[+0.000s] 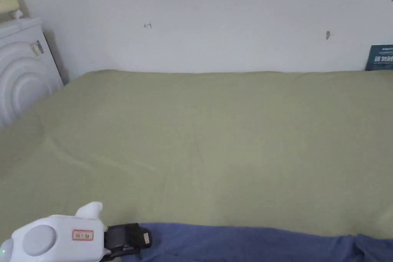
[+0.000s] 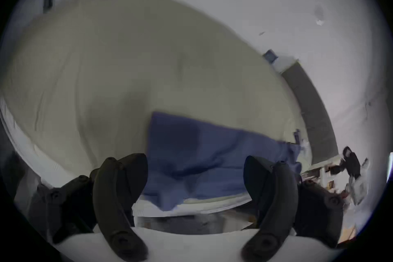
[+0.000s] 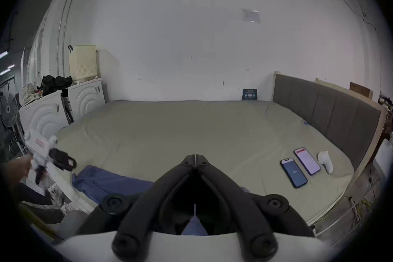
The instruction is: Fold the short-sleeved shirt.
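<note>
Where the olive-green bed sheet [image 1: 215, 136] meets its near edge, a blue short-sleeved shirt [image 1: 245, 243] is laid flat, partly over the edge. The left gripper [image 2: 195, 173] is held just above the shirt's left end, jaws spread wide, nothing between them. The right gripper [image 3: 194, 161] is seen with jaws pressed together at the tips, empty. Two phones [image 3: 301, 166] are laid side by side on the sheet's right part, a white object [image 3: 325, 161] just beside them.
</note>
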